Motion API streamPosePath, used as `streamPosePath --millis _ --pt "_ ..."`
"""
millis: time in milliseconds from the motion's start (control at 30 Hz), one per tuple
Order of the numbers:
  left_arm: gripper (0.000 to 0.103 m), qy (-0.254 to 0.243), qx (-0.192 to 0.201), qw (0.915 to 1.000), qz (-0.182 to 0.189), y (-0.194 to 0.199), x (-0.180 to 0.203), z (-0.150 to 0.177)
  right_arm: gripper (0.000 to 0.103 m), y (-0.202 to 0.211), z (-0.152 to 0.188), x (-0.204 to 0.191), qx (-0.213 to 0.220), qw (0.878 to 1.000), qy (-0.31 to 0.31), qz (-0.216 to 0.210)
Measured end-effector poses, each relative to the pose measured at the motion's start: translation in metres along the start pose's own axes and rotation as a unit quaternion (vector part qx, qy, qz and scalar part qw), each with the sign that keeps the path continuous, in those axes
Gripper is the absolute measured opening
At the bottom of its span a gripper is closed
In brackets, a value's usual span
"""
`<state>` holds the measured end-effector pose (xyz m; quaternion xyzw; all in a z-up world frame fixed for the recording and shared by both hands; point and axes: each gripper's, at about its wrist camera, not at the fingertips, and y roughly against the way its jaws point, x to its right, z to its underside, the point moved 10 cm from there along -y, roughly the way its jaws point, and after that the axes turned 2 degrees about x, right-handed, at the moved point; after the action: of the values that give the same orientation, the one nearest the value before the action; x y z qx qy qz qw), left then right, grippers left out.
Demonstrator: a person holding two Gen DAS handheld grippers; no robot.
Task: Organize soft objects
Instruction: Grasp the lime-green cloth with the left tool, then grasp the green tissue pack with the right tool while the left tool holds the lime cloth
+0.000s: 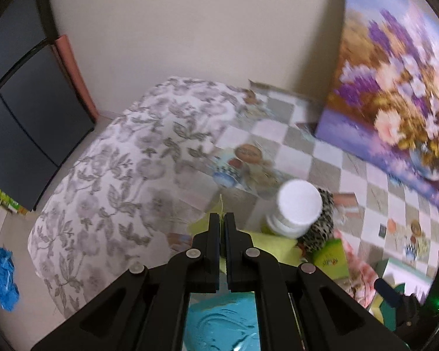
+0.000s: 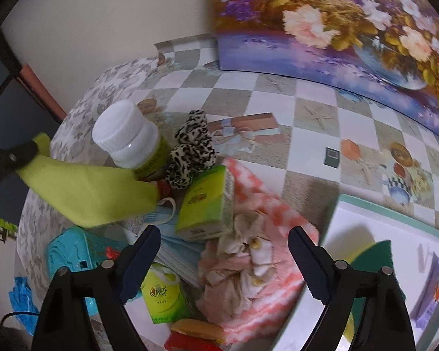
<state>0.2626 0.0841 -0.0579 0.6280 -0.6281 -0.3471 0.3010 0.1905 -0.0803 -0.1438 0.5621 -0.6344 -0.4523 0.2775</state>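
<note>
The left claw (image 1: 222, 228) is matte black plastic: two flat, slab-like fingers on angular link arms joined by round silver rivets. The right claw (image 2: 224, 259) has the same black arms and silver rivets, but its fingers (image 2: 142, 259) carry dark blue ridged pads.

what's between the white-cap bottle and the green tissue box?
The leopard-print scrunchie sits between the white-cap bottle and the green tissue box, touching both, in the right wrist view.

home | checkered tablecloth (image 2: 278, 93) | flower painting (image 2: 351, 23) | floral cushion (image 1: 125, 158)
</note>
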Motion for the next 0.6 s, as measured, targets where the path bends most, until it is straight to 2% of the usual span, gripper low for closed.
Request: streamPosePath --millis 133,367,467,600 --pt "0.003 0.015 0.007 0.9998 -0.007 0.002 -0.011 -0.004 0.087 -0.011 0.000 -0.005 -0.004 1.000 0.013 0.008" --pt "0.003 0.019 -0.010 0.9997 -0.006 -0.012 -0.013 0.003 0.084 -0.026 -0.001 -0.016 -0.003 0.998 0.052 0.037" --pt "0.003 0.016 -0.018 0.9997 -0.005 -0.018 -0.010 0.007 0.079 -0.034 0.002 -0.016 -0.007 0.997 0.061 0.050" --pt "0.003 0.014 -0.025 0.9996 -0.003 -0.023 -0.008 0.010 0.069 -0.040 0.004 -0.015 -0.009 0.996 0.069 0.063"
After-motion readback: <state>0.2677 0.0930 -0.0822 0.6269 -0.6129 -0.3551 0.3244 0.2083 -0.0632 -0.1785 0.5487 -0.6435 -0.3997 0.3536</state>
